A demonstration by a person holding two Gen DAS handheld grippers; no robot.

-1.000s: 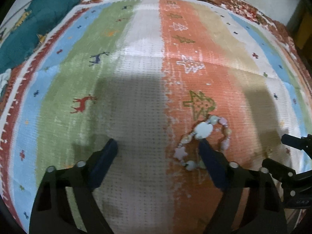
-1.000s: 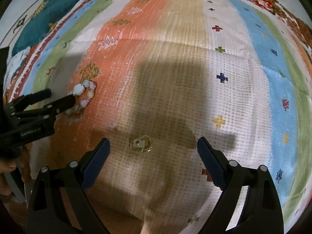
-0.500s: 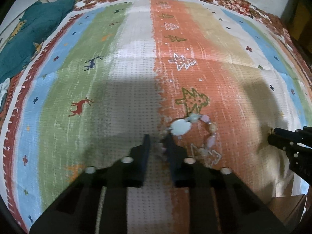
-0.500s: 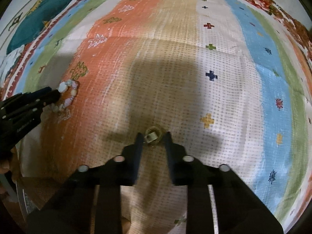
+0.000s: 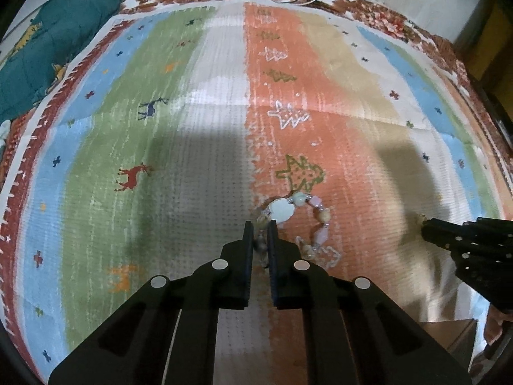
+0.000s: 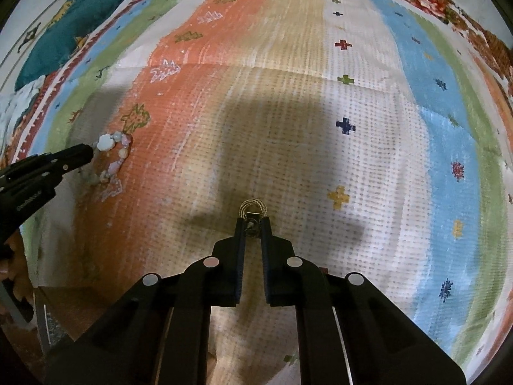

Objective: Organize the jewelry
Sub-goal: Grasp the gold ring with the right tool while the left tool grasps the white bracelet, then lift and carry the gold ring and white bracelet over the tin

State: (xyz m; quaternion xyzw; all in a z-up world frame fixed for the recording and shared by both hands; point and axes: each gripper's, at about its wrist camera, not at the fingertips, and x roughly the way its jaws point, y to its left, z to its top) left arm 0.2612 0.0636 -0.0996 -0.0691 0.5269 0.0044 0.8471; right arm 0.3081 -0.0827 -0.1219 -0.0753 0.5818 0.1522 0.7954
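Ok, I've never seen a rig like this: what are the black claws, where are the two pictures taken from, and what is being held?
No robot: a person holds a two-finger gripper in each hand, each with a fisheye camera looking along its fingers. On a striped rug lie two pieces of jewelry. The left gripper is shut on the near side of a beaded bracelet. The right gripper is shut on a small coil of gold chain. Each camera also sees the other gripper at the picture's edge.
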